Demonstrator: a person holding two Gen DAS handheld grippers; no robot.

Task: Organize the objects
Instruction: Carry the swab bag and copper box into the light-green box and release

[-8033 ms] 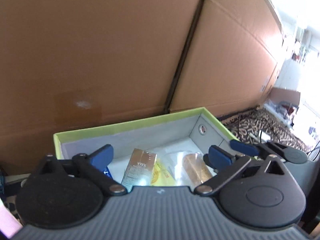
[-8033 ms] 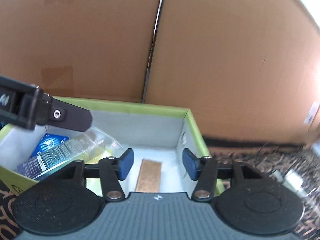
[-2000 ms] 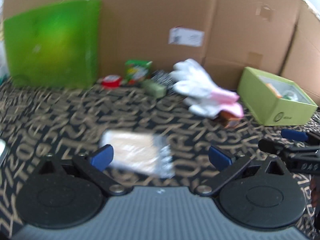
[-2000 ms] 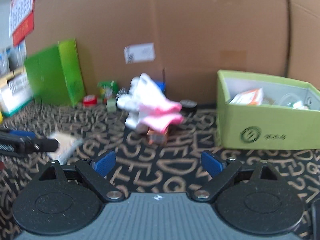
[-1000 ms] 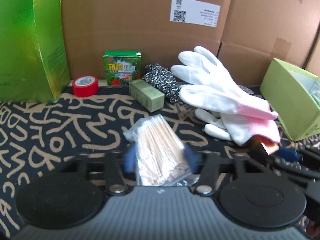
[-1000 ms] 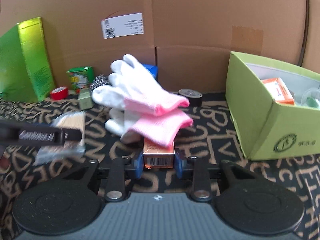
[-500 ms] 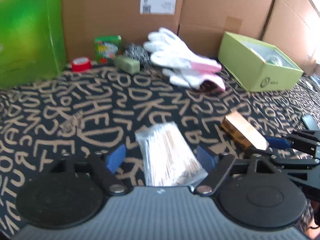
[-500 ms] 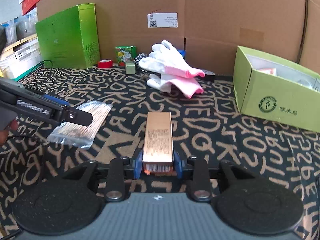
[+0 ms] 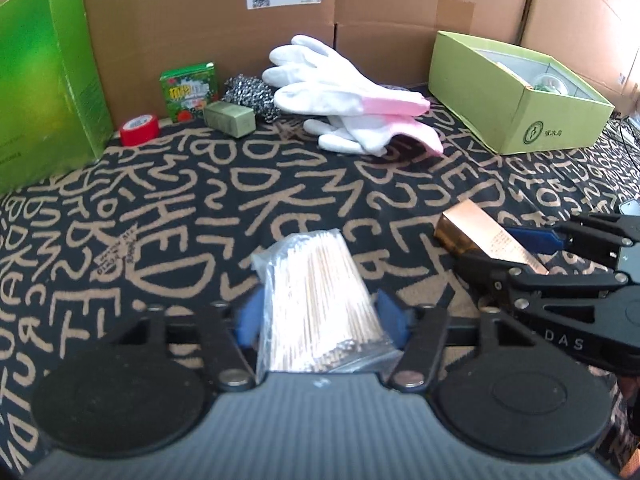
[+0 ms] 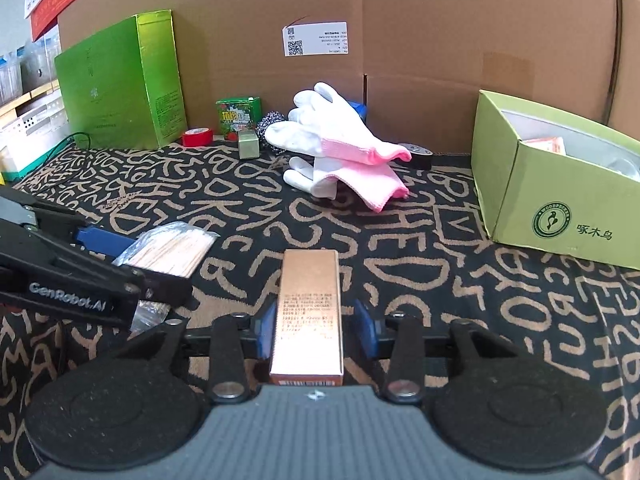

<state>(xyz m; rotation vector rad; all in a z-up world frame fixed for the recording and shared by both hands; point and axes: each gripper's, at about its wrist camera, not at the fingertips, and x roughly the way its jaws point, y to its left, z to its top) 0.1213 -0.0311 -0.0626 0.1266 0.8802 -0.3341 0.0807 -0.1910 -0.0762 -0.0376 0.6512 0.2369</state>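
Note:
My left gripper (image 9: 320, 312) is shut on a clear bag of wooden sticks (image 9: 320, 300), which also shows in the right wrist view (image 10: 168, 248). My right gripper (image 10: 308, 328) holds a copper-coloured box (image 10: 308, 312) between its blue pads; the box also shows in the left wrist view (image 9: 484, 240). Both are held near the patterned black-and-tan cloth (image 10: 440, 280). The open light-green box (image 10: 560, 200) with several items inside stands at the right (image 9: 520, 92).
White-and-pink gloves (image 10: 340, 148) lie mid-back. A tall green box (image 10: 120, 84), red tape roll (image 10: 198, 136), small green carton (image 10: 238, 118), olive box (image 10: 248, 144), steel scrubber (image 9: 250, 92) and black tape roll (image 10: 416, 154) stand along the cardboard wall.
Half a second ago the left jaws stood wider around the stick bag; now they are closed on it. Both grippers moved slightly forward; the right one still holds the copper box.

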